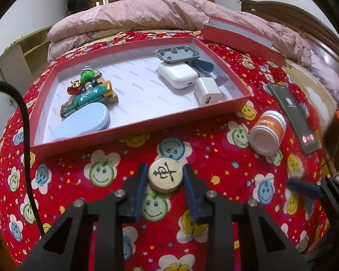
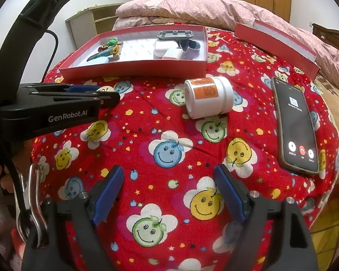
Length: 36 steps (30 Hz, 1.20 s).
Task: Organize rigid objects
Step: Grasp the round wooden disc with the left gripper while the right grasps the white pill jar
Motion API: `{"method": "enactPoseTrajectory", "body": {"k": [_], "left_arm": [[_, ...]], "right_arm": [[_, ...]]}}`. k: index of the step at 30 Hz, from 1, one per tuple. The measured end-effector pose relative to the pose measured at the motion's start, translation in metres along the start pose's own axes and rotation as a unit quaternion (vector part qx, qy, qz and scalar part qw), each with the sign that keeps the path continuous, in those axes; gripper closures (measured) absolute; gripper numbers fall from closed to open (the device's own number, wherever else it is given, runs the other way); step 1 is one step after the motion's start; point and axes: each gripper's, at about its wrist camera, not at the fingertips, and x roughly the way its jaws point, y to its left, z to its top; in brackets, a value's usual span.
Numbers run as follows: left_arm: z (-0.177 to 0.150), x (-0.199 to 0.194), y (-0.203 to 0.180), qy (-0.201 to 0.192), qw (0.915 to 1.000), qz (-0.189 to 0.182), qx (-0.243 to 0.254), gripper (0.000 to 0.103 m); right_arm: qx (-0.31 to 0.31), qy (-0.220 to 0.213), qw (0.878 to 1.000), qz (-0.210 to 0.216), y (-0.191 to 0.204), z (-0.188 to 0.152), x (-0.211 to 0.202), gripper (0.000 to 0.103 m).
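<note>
A round wooden chess piece (image 1: 165,175) with a black character lies on the red smiley-print bedspread, just in front of the red box (image 1: 135,133). My left gripper (image 1: 165,180) has its blue pads against both sides of the disc. In the right wrist view the left gripper (image 2: 110,94) reaches in from the left, the chess piece (image 2: 106,89) peeking out past its tips. My right gripper (image 2: 169,194) stands wide open over bare bedspread with nothing between its fingers. A white bottle (image 2: 209,97) with an orange label lies on its side ahead of it.
The red box (image 2: 133,68) holds a blue oval tin (image 1: 83,126), a green figure (image 1: 88,76), white chargers (image 1: 178,74) and a grey plate (image 1: 176,54). A phone (image 2: 297,126) with a call screen lies at the right. The box lid (image 2: 275,45) leans against a pink quilt (image 1: 133,15).
</note>
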Motion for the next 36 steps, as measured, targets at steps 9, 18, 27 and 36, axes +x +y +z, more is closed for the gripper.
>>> {"method": "enactPoseTrajectory", "body": {"k": [9,18,27,36], "left_arm": [[-0.002,-0.011,0.009,-0.003,0.9999,-0.008,-0.012,0.07],[0.0,-0.024,0.029,-0.014,0.9992,0.001,-0.037,0.07],[0.0,-0.032,0.044,-0.019,0.9984,0.005,-0.054,0.07],[-0.001,-0.038,0.049,-0.015,0.9977,0.015,-0.064,0.07]], "right_arm": [[0.009,-0.009,1.0,-0.004,-0.012,0.019,-0.005,0.021],[-0.003,-0.032,0.998,-0.05,-0.03,0.057,0.004,0.021],[-0.01,-0.028,0.998,-0.054,-0.031,0.071,0.023,0.03],[-0.014,-0.028,0.998,-0.046,-0.023,0.068,0.032,0.054]]}}
